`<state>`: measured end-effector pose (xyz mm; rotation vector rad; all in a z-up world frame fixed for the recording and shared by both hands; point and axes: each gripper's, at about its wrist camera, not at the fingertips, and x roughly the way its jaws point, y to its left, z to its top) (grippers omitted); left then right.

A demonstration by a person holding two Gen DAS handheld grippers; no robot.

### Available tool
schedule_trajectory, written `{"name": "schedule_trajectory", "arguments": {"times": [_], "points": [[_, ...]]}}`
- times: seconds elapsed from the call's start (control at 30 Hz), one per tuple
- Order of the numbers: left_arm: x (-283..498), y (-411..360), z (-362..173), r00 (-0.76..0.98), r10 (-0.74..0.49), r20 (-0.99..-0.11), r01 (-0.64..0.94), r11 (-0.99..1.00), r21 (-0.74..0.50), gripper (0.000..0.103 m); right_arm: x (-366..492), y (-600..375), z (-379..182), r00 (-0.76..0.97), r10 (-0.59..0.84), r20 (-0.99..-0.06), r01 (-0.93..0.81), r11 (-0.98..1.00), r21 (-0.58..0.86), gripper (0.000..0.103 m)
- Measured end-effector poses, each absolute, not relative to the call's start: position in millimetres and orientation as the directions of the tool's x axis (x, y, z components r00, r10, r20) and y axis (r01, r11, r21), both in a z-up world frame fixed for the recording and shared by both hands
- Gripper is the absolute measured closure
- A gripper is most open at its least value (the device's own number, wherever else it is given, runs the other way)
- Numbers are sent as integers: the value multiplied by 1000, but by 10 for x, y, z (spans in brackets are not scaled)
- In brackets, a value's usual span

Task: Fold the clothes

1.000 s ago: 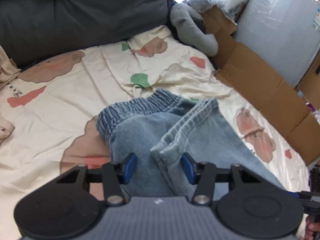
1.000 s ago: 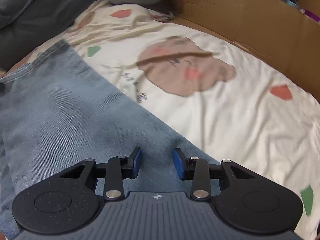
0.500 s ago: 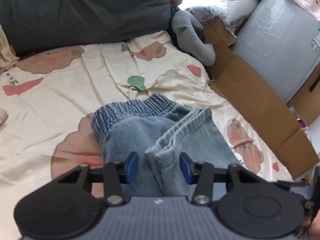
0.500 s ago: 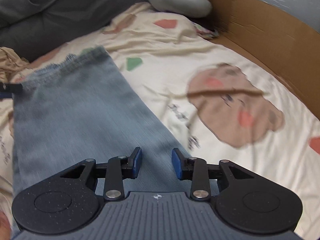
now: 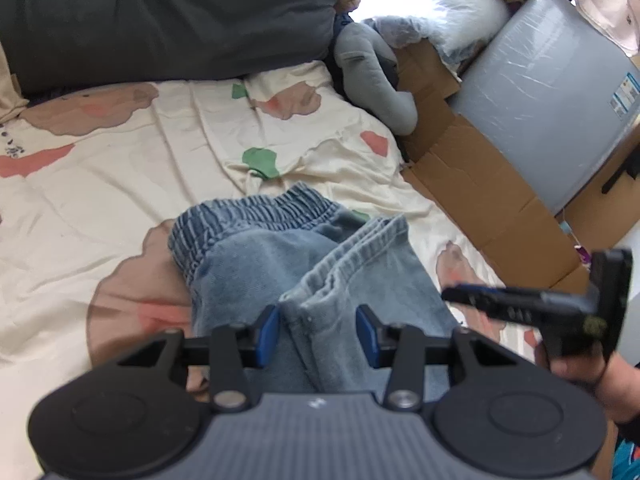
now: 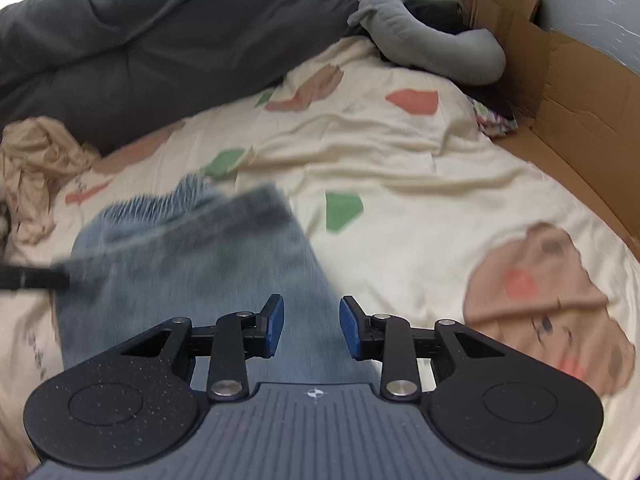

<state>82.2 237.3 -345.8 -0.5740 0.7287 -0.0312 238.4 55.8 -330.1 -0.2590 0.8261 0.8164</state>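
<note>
Left claw: the left claw (image 5: 317,333) was spread apart, its blue pads either side of a raised fold of denim without pinching it, so it gripped nothing.
Garment: the faded blue denim trousers with a gathered elastic waistband (image 5: 296,264) lay on the bed, folded over so the hemmed leg ends rested near the waistband.
Bed: the cream bedsheet printed with brown bears and green and red patches (image 5: 100,200) carried the trousers; a crumpled beige cloth (image 6: 36,160) sat at its far left edge in the right wrist view.
Long axis: the trousers ran straight away from both claws, waistband at the far end.
Right claw: the right claw (image 6: 311,327) was also released, hovering over the right edge of the denim (image 6: 192,264), which was blurred there.
Nearer hand: the left looked closer to the leg hem, so a further fold would likely begin there.
</note>
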Motion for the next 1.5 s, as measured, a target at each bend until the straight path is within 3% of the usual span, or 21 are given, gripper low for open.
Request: {"name": "schedule_trajectory", "arguments": {"times": [0.23,0.33,0.53,0.6,0.7,0.77,0.8,0.83,0.87,0.9,0.93,1.03,1.5], "points": [[857,2391,-3491,742,-263,-617,-142,837,-528,59,2707,997,-3328,306,601,-739,-813,568,125,63],[874,2412,-3495,743,-279,-608,-135,828,-544,59,2771,1124,-3321,268,628,-731,-857,502,117,56],[917,2404,-3507,741,-301,-600,-115,823,-556,59,3006,1248,-3383,173,654,-736,-878,441,186,55],[940,2396,-3540,736,-312,-601,-114,818,-564,59,3080,1288,-3427,134,657,-742,-882,421,214,49],[978,2360,-3579,728,-317,-607,-111,820,-562,59,3165,1341,-3483,88,662,-744,-884,397,249,48],[989,2352,-3588,730,-308,-610,-120,821,-558,63,3188,1346,-3498,68,669,-740,-879,391,273,48],[994,2351,-3593,731,-303,-612,-126,821,-556,67,3192,1340,-3499,63,672,-738,-877,390,280,49],[999,2363,-3601,731,-295,-616,-140,818,-559,79,3195,1333,-3500,58,674,-736,-876,388,287,56],[1001,2377,-3606,728,-290,-621,-154,814,-560,80,3193,1327,-3494,60,674,-736,-876,389,285,59],[998,2387,-3604,728,-290,-621,-159,810,-564,81,3188,1316,-3474,69,673,-736,-877,393,277,72],[993,2396,-3598,728,-291,-621,-162,807,-568,82,3182,1305,-3454,79,672,-736,-878,396,268,77],[958,2386,-3519,731,-288,-619,-155,813,-562,84,3152,1262,-3356,88,682,-726,-879,396,265,84],[926,2587,-3040,784,-243,-571,-173,798,-577,85,2972,1270,-2651,148,741,-655,-905,369,213,86]]}}
